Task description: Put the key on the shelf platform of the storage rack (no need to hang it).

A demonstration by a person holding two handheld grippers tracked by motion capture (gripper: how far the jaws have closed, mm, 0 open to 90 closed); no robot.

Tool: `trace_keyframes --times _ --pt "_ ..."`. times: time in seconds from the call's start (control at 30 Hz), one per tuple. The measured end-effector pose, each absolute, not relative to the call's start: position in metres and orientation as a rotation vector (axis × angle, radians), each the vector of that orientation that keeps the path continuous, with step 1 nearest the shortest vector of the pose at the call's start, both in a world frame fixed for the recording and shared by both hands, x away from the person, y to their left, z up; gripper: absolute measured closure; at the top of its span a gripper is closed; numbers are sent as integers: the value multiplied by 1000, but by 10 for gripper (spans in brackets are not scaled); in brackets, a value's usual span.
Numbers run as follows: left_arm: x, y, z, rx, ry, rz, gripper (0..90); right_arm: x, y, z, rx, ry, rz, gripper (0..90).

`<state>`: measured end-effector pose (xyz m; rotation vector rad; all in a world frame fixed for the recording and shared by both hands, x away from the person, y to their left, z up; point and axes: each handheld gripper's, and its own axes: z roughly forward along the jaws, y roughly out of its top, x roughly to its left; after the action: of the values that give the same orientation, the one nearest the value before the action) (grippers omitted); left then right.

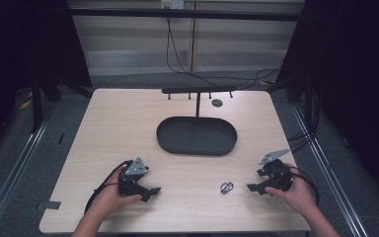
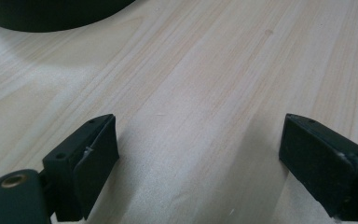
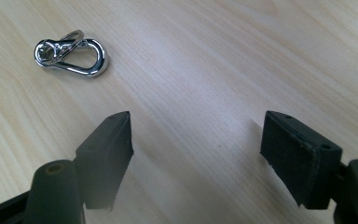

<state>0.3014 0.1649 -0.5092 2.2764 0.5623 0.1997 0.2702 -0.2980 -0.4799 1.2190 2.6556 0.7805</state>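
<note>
A small shiny metal snap hook with a key ring (image 1: 226, 187) (image 3: 71, 56) lies flat on the pale wooden table (image 1: 128, 128), near the front right. My right gripper (image 1: 252, 188) (image 3: 196, 140) rests just right of it, held by a hand, jaws open and empty; the hook lies ahead and to the left of its jaws. My left gripper (image 1: 154, 191) (image 2: 198, 142) sits at the front left in the other hand, jaws wide apart over bare wood.
A black oval tray (image 1: 163, 132) (image 2: 51, 21) lies at the table's middle, with a thin black stand (image 1: 198, 98) carrying a crossbar with pegs behind it. A small dark disc (image 1: 217, 103) sits near the far edge. Cables trail behind the table.
</note>
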Motion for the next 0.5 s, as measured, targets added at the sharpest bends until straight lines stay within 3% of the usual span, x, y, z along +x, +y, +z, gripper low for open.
trace_keyframes --times 0.5 --pt "301 165 -509 2278 563 202 112 259 -278 -468 1206 2717 661 260"
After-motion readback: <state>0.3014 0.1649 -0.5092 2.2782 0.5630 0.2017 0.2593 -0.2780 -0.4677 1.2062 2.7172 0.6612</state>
